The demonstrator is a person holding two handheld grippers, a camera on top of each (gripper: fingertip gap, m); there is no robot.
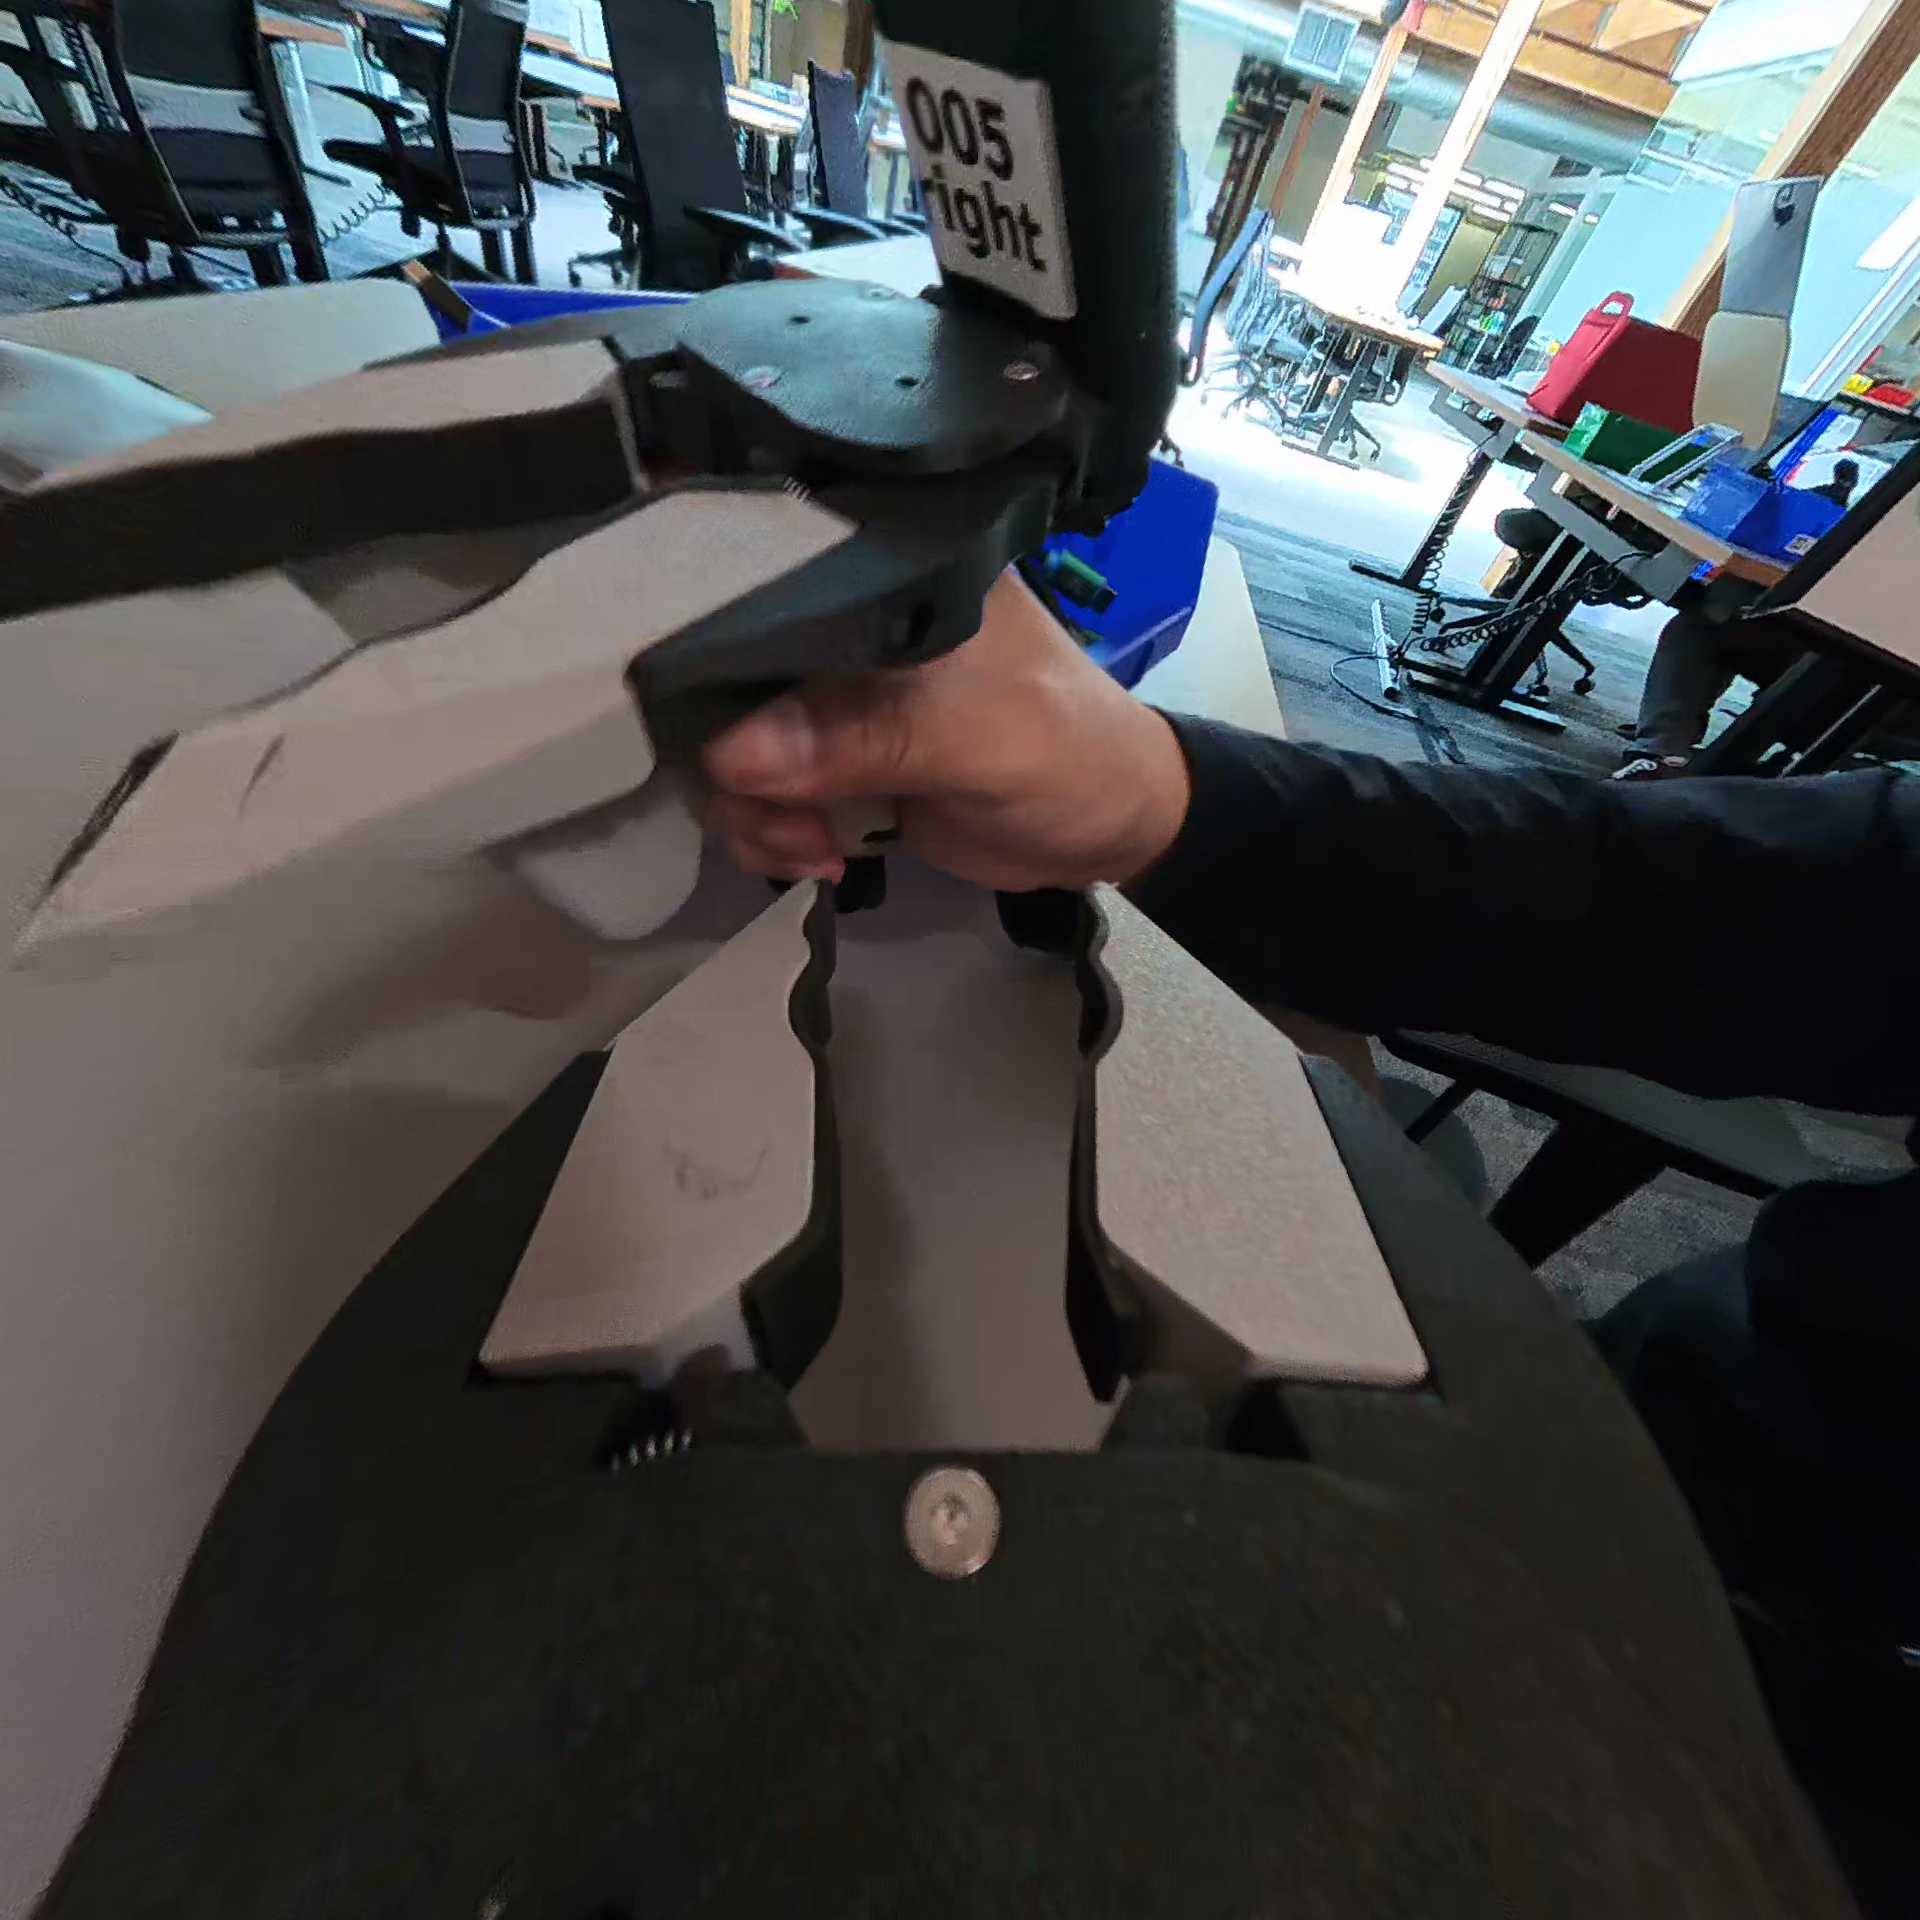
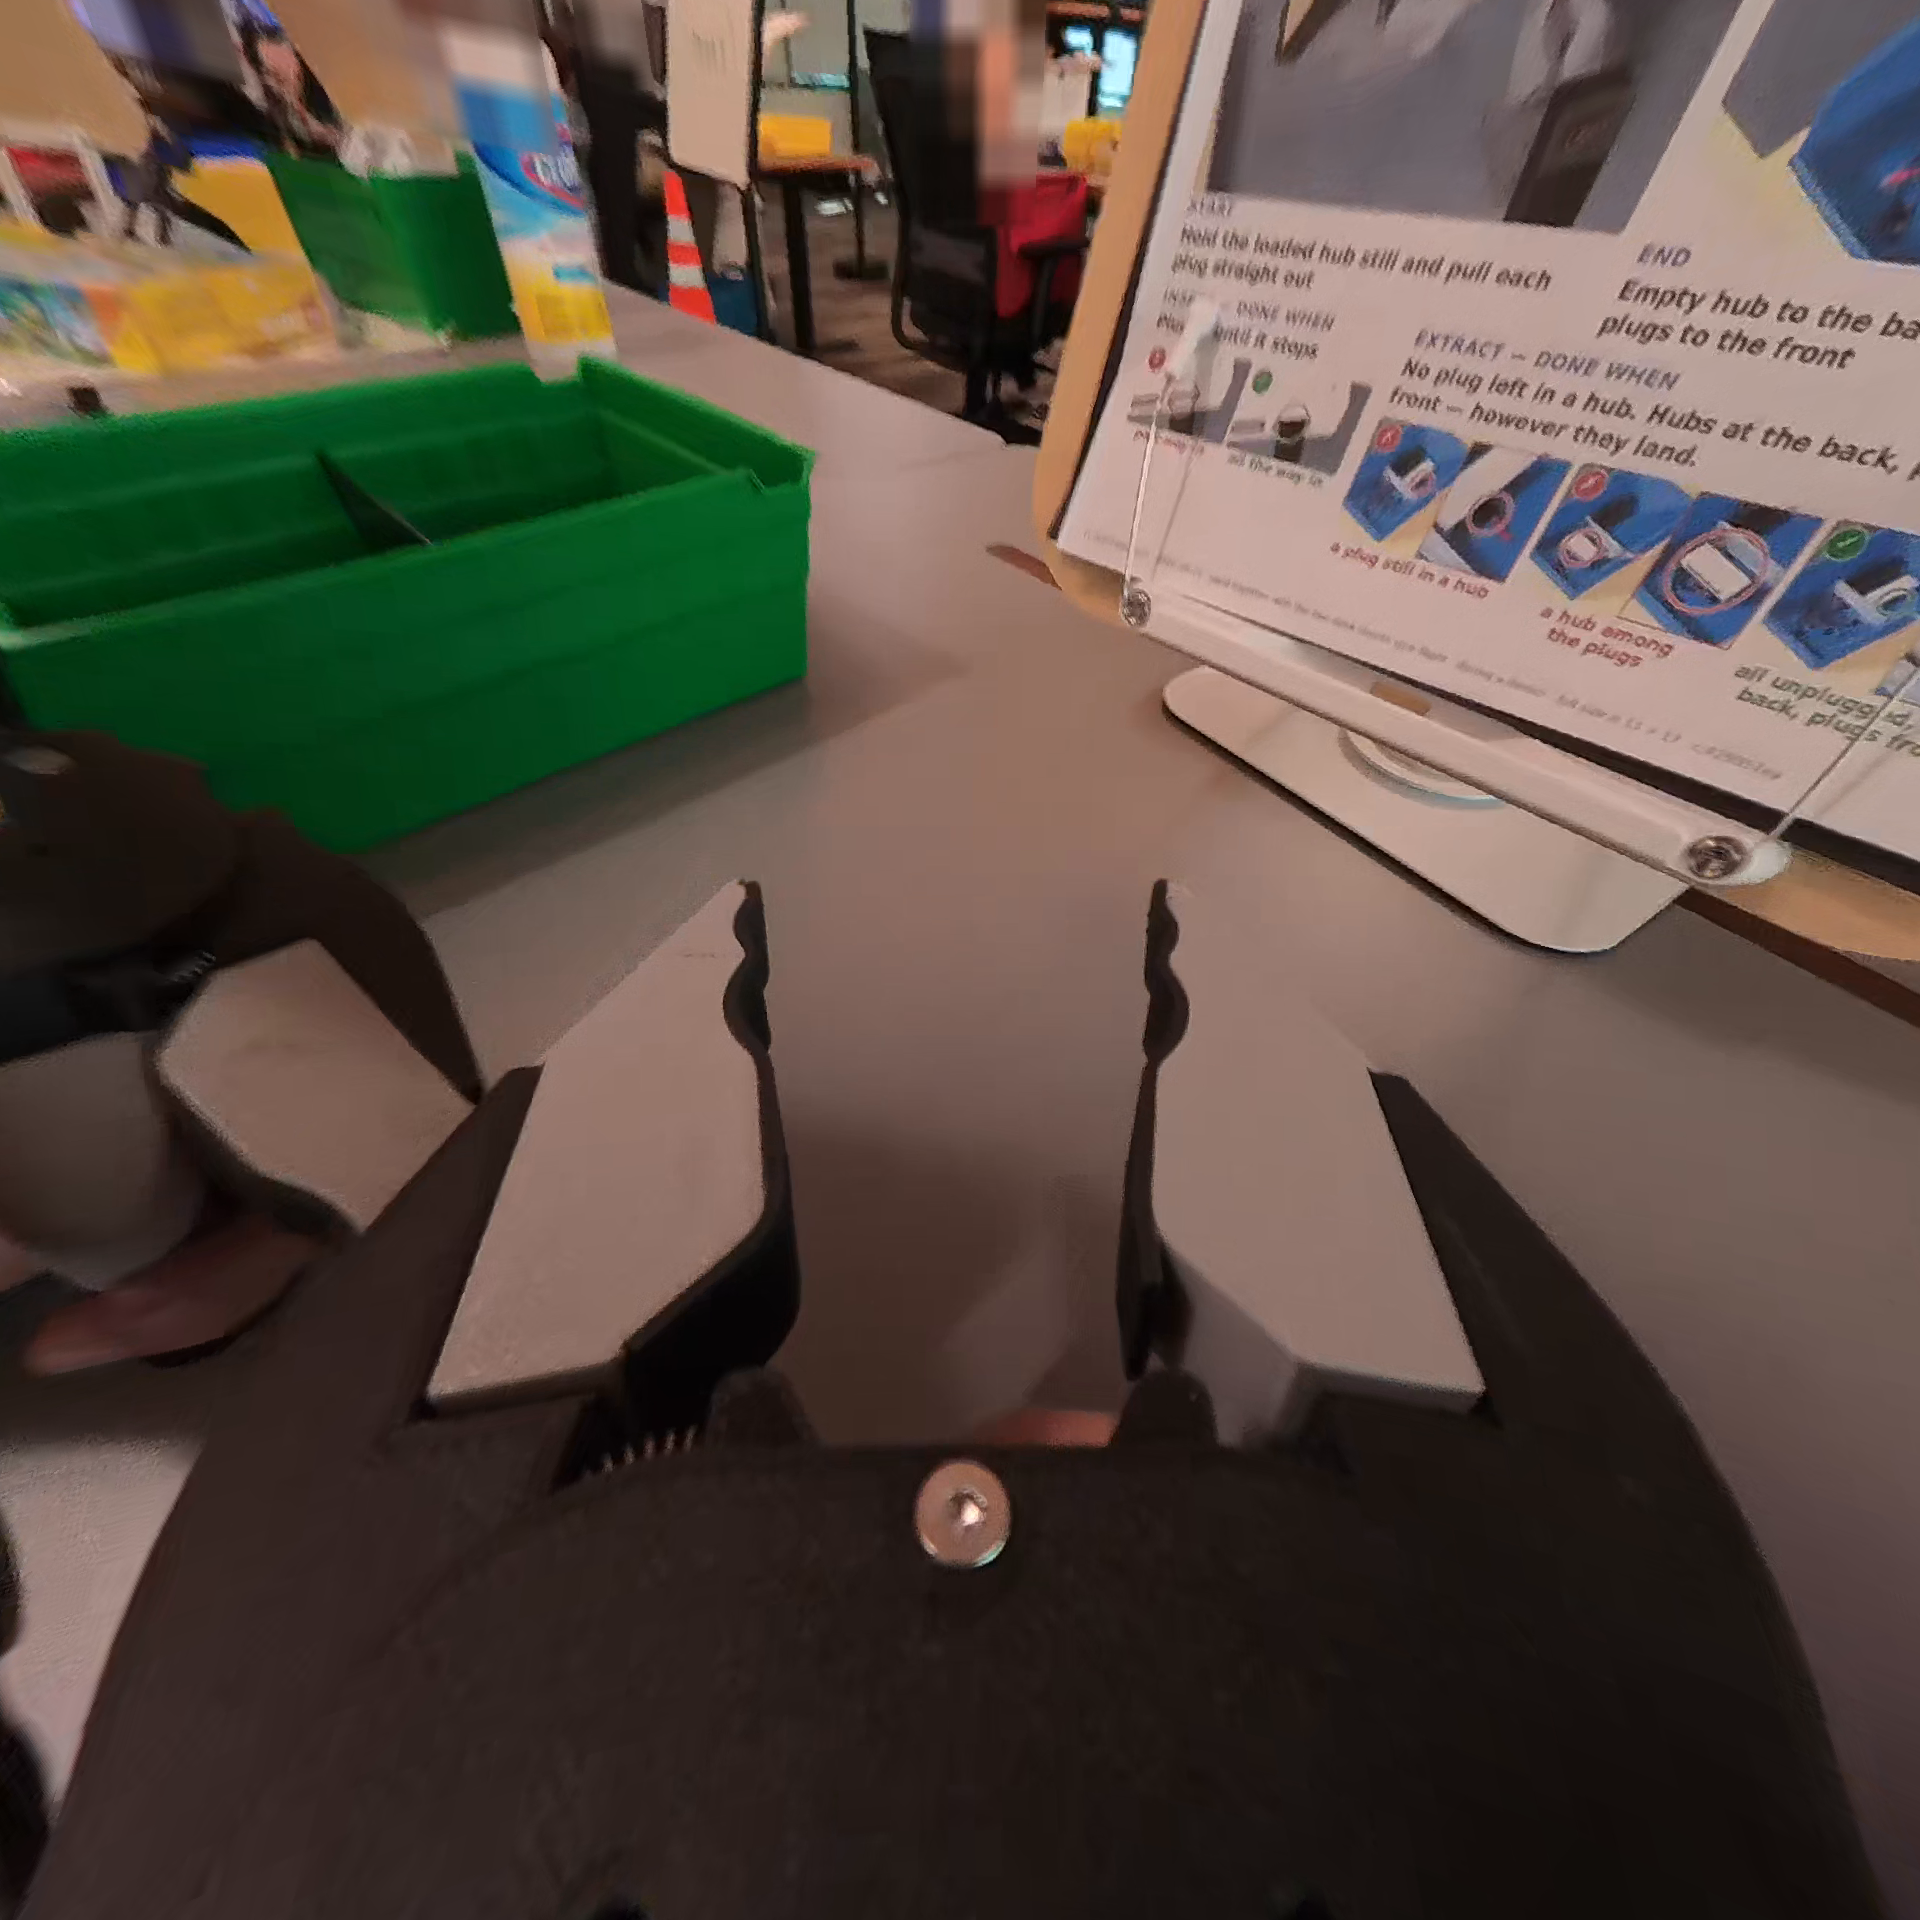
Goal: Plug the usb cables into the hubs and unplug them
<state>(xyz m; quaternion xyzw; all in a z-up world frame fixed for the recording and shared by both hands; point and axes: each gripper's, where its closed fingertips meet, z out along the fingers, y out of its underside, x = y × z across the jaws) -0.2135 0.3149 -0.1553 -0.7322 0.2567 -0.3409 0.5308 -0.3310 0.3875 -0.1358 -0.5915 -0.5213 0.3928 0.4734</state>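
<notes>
Green bin (image 2: 416,623) blurred; blue bin (image 1: 1143,582) perhaps half-hidden.

My left gripper (image 1: 951,935) has a grainy, matt black plastic body with smooth matt grey finger (image 1: 686,1164) faces and a shiny metal screw (image 1: 952,1522). My right gripper (image 2: 956,904) looks the same. Left of it sits a green bin (image 2: 416,665) of slightly glossy plastic on the smooth matt grey table (image 2: 935,790). Right of the bin, a printed paper sheet (image 2: 1558,395) lies under clear glossy plastic on a pale wooden board (image 2: 1122,260).
</notes>
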